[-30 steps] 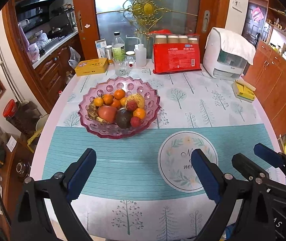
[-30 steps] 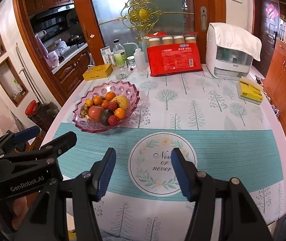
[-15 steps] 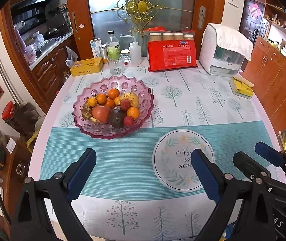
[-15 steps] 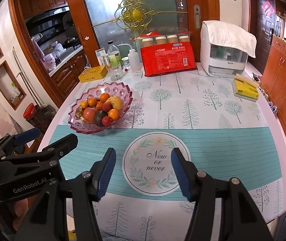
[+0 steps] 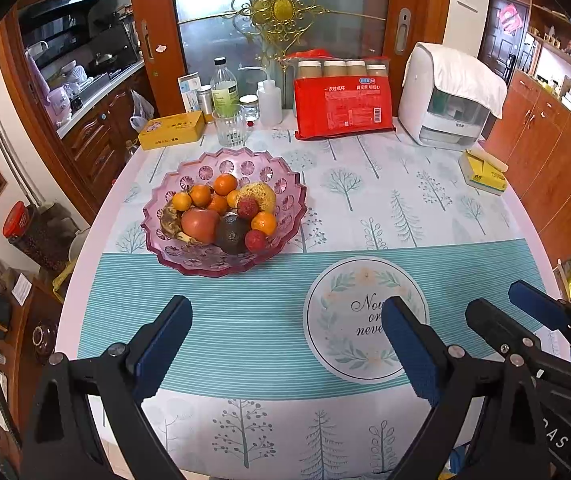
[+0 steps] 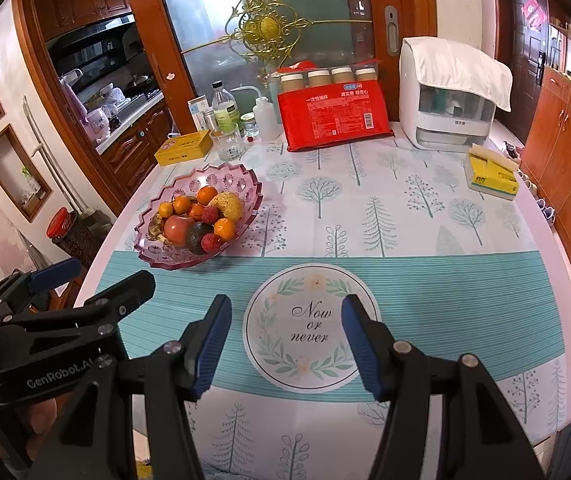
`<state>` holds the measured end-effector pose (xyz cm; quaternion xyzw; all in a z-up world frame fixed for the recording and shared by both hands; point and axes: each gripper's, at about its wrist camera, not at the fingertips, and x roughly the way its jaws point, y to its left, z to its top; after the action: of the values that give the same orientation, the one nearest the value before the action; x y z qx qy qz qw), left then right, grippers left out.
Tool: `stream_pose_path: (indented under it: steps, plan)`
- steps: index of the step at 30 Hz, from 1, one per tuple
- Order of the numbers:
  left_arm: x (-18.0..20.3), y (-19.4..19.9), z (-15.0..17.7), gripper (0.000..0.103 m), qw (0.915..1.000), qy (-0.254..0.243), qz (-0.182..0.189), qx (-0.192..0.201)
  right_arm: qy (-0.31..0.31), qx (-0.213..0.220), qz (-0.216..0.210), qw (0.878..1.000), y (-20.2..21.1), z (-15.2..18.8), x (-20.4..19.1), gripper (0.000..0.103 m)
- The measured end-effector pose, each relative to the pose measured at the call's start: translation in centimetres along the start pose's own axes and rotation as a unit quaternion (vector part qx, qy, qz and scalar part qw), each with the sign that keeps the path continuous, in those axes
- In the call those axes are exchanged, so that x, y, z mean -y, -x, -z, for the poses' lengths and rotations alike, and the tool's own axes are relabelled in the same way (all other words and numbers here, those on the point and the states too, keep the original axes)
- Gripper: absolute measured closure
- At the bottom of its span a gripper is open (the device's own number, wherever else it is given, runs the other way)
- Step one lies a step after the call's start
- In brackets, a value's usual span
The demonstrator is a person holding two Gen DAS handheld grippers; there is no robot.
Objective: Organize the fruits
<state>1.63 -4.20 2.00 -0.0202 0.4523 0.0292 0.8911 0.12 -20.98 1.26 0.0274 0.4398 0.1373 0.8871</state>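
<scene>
A pink glass fruit bowl (image 5: 285, 188) stands on the left half of the table; it also shows in the right wrist view (image 6: 241, 178). It holds several oranges, a red apple (image 5: 199, 225), a dark avocado (image 5: 232, 236), lychees, a yellow pear (image 5: 260, 196) and a browned banana. My left gripper (image 5: 285, 344) is open and empty, held above the table's near edge, well short of the bowl. My right gripper (image 6: 283, 340) is open and empty above the round "Now or never" print (image 6: 311, 324). The left gripper shows in the right wrist view at the left.
At the table's back stand a yellow tin (image 5: 171, 130), a glass (image 5: 229, 128), bottles, a red package (image 5: 341, 108) and a white appliance (image 5: 447, 100). A yellow box (image 5: 483, 172) lies near the right edge. Cabinets flank both sides.
Both grippers have drawn back and risen a little, so the table and bowl look slightly farther away. Both stay open and empty.
</scene>
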Motion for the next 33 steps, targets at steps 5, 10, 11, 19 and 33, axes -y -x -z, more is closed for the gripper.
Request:
stream_pose_path:
  steps: [5, 10, 11, 19, 33]
  plan:
    - [0.07, -0.13, 0.04, 0.008, 1.0, 0.0, 0.004, -0.002, -0.001, 0.0, 0.0, 1.0, -0.03, -0.07, 0.04, 0.045]
    - [0.3, -0.63, 0.32, 0.008, 1.0, -0.002, 0.008, -0.005, -0.008, -0.003, 0.002, 1.0, -0.33, -0.12, 0.49, 0.045]
    - [0.31, -0.71, 0.35, 0.008, 0.9999, -0.002, 0.009, -0.006, -0.008, -0.002, 0.002, 1.0, -0.35, -0.15, 0.5, 0.045]
    - [-0.02, -0.79, 0.08, 0.008, 0.9999, -0.005, 0.014, -0.009, -0.013, -0.002, 0.004, 1.0, -0.57, -0.14, 0.62, 0.045]
    - [0.06, -0.93, -0.1, 0.008, 0.9997, -0.006, 0.016, -0.016, -0.022, -0.007, 0.005, 1.0, -0.65, 0.09, 0.8, 0.045]
